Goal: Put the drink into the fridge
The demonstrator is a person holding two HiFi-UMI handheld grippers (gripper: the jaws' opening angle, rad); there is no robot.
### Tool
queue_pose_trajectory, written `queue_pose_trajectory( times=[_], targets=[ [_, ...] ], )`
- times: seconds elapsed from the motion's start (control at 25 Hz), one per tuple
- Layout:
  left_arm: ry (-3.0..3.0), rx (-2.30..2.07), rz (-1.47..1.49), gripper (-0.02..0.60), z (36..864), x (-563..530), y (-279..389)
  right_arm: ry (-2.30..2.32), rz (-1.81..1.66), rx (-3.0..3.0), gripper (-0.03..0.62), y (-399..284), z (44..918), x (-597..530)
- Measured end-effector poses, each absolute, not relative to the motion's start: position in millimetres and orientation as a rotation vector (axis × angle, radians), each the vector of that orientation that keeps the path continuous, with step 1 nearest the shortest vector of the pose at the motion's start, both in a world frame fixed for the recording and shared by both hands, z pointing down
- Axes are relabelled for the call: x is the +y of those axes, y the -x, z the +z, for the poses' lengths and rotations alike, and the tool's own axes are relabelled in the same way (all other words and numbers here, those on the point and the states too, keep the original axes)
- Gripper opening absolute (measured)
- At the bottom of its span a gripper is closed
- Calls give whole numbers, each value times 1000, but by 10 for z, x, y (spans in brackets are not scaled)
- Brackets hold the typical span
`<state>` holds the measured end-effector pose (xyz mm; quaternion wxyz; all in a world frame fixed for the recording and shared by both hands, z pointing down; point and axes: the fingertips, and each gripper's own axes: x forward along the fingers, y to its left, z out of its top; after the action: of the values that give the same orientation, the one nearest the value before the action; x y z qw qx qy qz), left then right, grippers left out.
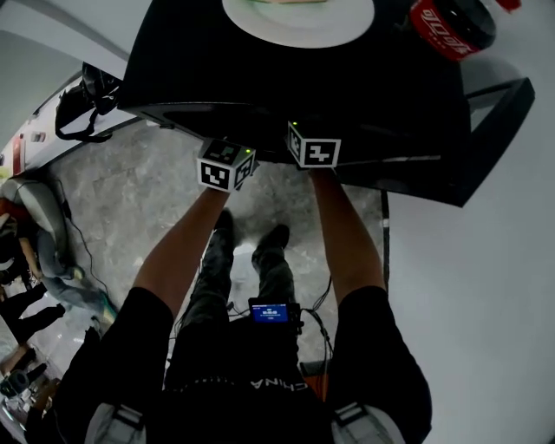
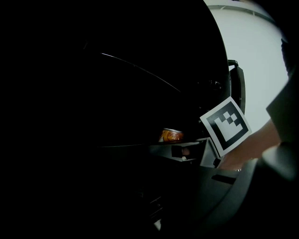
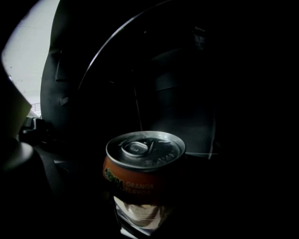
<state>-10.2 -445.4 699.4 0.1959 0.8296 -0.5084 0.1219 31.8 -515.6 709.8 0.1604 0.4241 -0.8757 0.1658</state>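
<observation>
An orange drink can (image 3: pixel 142 175) with a silver top stands upright close to the camera in the right gripper view, and my right gripper (image 3: pixel 140 210) is shut on its lower part inside the dark fridge (image 1: pixel 295 87). From the left gripper view the same can (image 2: pixel 172 135) shows small, beside the right gripper's marker cube (image 2: pixel 225 125). In the head view only the two marker cubes show, left (image 1: pixel 225 165) and right (image 1: pixel 314 146), at the fridge's front edge. The left gripper's jaws are lost in darkness.
On top of the fridge sit a white plate (image 1: pixel 299 17) and a red can (image 1: pixel 451 26). The open fridge door (image 1: pixel 499 130) juts out at the right beside a white wall. A black headset (image 1: pixel 82 100) and cables lie on the stone floor at the left.
</observation>
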Motion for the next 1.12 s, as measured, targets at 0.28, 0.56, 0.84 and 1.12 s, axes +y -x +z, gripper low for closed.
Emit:
queue_pose_trajectory(
  times=[0.28,0.56,0.84,1.12],
  targets=[
    [-2310,-1486,357,12,6964,-4557,182,-1240,360,-2523,348,-135,7082,-5265],
    [-2306,-1500,338,12,6897,-4557,200,-1236,326,-2537,348,-82,7084,-5279],
    [-2301,-1503,341,12,6827,-4463,178,-1207,379,-2458,367,-289,7207,-5064],
    [-2297,-1462,418,12,6763,-4201,55,-1173,413,-2377,365,-455,7084,-4591]
  ],
)
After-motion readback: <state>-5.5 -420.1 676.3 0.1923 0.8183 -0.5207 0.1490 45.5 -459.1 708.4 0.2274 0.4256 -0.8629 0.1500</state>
